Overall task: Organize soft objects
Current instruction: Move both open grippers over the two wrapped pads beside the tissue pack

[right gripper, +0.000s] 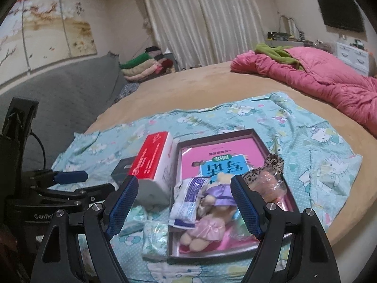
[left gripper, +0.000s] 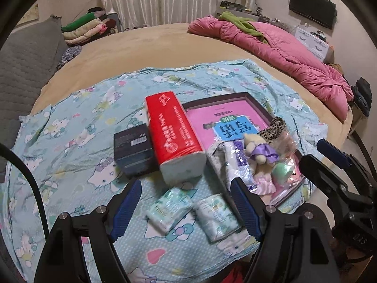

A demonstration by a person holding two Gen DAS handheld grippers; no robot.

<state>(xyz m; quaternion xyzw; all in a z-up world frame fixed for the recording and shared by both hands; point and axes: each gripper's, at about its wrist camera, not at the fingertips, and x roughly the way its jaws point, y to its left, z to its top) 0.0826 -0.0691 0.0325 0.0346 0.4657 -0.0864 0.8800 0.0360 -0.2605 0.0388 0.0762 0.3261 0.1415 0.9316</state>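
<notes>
2 small tissue packs [left gripper: 168,208], 1 red tissue brick [left gripper: 173,134], 1 dark box [left gripper: 133,151], 1 tray [left gripper: 249,97], 1 doll [left gripper: 259,153].

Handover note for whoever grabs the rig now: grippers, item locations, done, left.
Left hand-held gripper: open, empty, above two small tissue packs on the cartoon sheet.
Right hand-held gripper: open, empty, over the tray.
In tray: plush doll, wipes pack, leopard scrunchie, clear-wrapped items.
Outside tray: red tissue pack, dark box, the two small packs.
Left: probably move the remaining soft packs into the tray.
</notes>
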